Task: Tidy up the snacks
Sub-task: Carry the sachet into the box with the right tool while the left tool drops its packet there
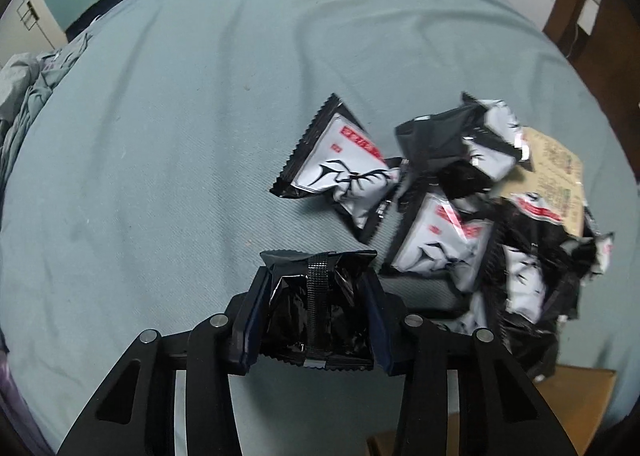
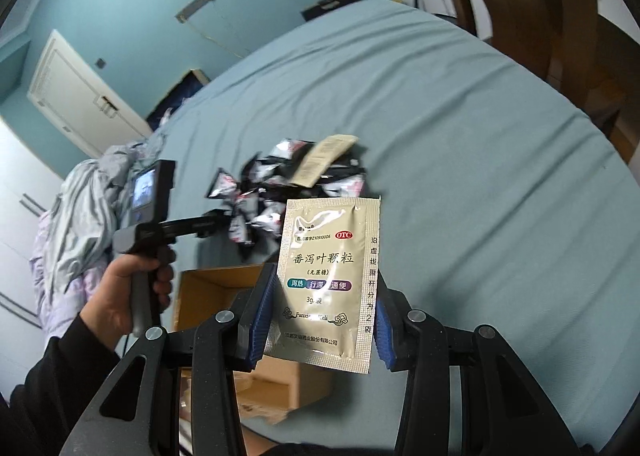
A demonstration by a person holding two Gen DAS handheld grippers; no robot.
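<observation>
Two grippers, each clamped on something: the left gripper (image 1: 316, 308) has its jaws squeezed onto a black snack packet (image 1: 318, 310), seam side up, just over the blue bedsheet (image 1: 160, 136). The right gripper (image 2: 322, 312) pinches a beige sachet (image 2: 326, 280) upright above a cardboard box (image 2: 208, 288). Rest of the snack pile (image 1: 480, 216) sits on the sheet just right of the left one
</observation>
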